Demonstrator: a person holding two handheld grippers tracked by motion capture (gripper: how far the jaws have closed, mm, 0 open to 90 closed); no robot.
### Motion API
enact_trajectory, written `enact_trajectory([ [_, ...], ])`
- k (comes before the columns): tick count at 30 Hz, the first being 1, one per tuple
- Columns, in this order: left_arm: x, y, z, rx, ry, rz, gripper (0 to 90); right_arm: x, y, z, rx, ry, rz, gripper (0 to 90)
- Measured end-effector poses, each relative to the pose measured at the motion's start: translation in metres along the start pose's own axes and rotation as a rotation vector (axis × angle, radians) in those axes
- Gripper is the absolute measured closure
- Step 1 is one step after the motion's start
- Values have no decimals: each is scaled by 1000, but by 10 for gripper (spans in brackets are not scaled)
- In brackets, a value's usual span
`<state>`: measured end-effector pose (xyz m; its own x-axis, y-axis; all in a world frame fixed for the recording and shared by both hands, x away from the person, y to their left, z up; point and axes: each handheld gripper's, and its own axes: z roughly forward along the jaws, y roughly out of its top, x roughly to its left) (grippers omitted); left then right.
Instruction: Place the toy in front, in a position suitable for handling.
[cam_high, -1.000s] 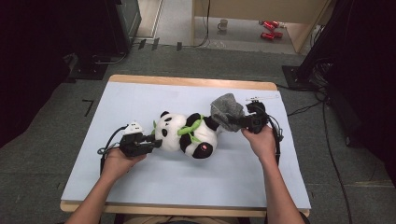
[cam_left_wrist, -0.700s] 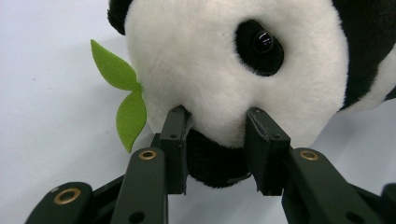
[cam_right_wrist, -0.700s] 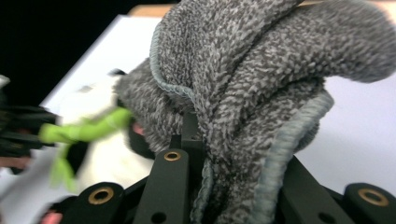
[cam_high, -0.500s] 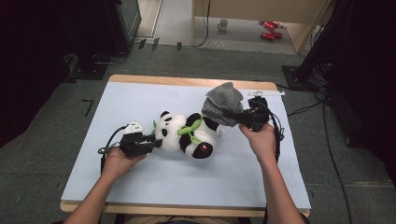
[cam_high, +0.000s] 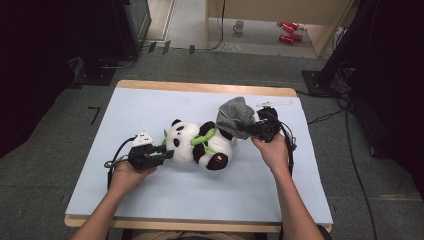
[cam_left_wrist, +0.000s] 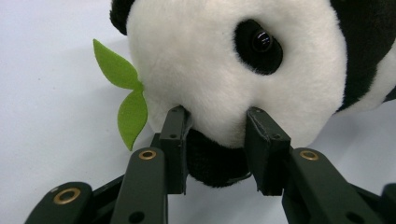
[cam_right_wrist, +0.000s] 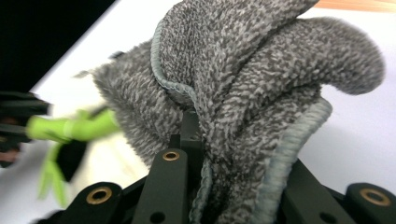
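A black-and-white panda plush (cam_high: 200, 145) with green leaves lies on its side in the middle of the white table mat (cam_high: 150, 105). My left gripper (cam_high: 167, 154) comes in from the left and is shut on the panda's head (cam_left_wrist: 224, 65); its pads pinch a black ear (cam_left_wrist: 215, 163) beside a green leaf (cam_left_wrist: 126, 102). My right gripper (cam_high: 252, 129) is shut on a bunched grey terry cloth (cam_high: 234, 115), held just over the panda's rear end. In the right gripper view the grey cloth (cam_right_wrist: 252, 79) drapes over the jaws of the right gripper (cam_right_wrist: 229, 140) and hides the right fingertip.
A small white strip (cam_high: 274, 104) lies on the mat behind the right hand. The table's wooden far edge (cam_high: 200, 88) borders grey carpet. A mug (cam_high: 240, 26) and red cans (cam_high: 287, 31) sit on the floor beyond. Cables trail off to the right.
The right gripper lifted the grey cloth slightly, then carried it left and down toward the panda's back end. The left gripper and the panda stayed where they were.
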<state>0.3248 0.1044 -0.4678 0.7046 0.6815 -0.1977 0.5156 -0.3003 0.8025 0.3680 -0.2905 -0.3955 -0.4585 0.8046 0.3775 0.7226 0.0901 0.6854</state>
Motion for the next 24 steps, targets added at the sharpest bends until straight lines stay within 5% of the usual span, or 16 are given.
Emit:
enact_trajectory([
  [4, -4, 4, -2, 5, 3, 11, 634, -9, -3, -2, 14, -36, 14, 783],
  [10, -16, 13, -6, 20, -66, -19, 642, -17, -6, -17, -7, -85, 27, 784],
  [14, -26, 17, -10, 28, -88, -9, 648, -8, -1, -40, -80, -35, 36, 784],
  [17, -29, 16, -11, 44, -75, 9, 648, 12, 3, -52, -114, 32, 5, 784],
  [24, -22, 13, -5, 81, -52, -15, 647, 46, -4, -39, -68, 146, -45, 783],
])
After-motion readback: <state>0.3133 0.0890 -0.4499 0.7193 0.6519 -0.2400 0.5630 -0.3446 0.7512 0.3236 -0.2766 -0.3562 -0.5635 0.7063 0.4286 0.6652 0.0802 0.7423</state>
